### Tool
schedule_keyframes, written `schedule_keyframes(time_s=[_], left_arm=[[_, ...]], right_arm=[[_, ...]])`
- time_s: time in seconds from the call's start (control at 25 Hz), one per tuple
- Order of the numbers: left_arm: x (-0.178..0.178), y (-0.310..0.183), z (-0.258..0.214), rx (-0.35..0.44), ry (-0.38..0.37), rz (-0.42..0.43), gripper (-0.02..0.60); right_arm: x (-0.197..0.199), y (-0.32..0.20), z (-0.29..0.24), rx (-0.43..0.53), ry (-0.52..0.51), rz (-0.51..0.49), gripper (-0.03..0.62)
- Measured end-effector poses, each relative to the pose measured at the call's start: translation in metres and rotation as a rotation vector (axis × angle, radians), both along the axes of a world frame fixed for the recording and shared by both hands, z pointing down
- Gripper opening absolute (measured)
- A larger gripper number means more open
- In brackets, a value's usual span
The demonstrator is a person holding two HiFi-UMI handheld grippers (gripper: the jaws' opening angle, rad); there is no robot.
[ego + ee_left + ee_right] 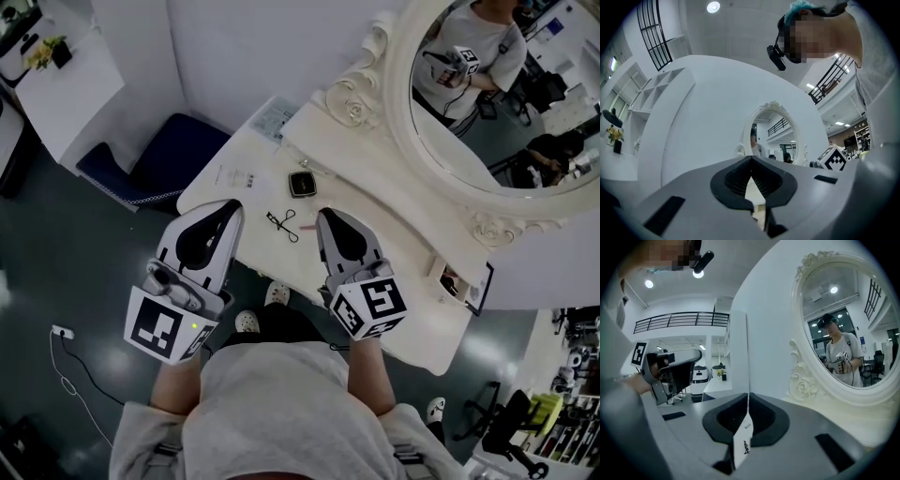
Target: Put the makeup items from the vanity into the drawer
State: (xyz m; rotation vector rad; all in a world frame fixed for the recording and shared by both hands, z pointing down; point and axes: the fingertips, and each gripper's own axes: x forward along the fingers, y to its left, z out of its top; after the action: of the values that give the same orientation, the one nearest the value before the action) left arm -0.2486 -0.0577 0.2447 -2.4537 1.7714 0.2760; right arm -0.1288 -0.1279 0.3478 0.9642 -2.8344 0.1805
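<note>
On the white vanity top (pixel 394 309) lie a black eyelash curler (pixel 283 223), a dark square compact (pixel 301 184), a thin pink stick (pixel 307 226) and a white box (pixel 234 176). My left gripper (pixel 233 208) hovers over the vanity's left front edge, shut and holding nothing. Just right of the curler, my right gripper (pixel 324 217) is also shut and empty. In the left gripper view the jaws (pixel 751 160) meet at the tip. The right gripper (pixel 748 397) looks the same, with a white printed box (pixel 742 439) showing below. No drawer is in view.
A big oval mirror (pixel 497 94) in a carved white frame backs the vanity. A printed packet (pixel 274 117) lies at the far left corner, and a dark-edged flat case (pixel 466 285) at the right. A blue seat (pixel 173 155) stands left of the vanity. White shoes (pixel 277 294) show below.
</note>
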Motion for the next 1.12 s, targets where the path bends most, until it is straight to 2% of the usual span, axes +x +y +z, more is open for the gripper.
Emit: schedule_keyframes(time_s=[0.56,1.12], left_arm=[[-0.018,-0.026,0.021,-0.061,0.009,-0.087,0.014],[-0.038,-0.023,0.041,-0.114,0.026,-0.192,0.014]], right_arm=[[-0.032,-0.028,0.082,-0.154,0.208,-0.145,0.023],[-0.050,-0.016,0.162,-0.279,0.398,-0.309,0.025]])
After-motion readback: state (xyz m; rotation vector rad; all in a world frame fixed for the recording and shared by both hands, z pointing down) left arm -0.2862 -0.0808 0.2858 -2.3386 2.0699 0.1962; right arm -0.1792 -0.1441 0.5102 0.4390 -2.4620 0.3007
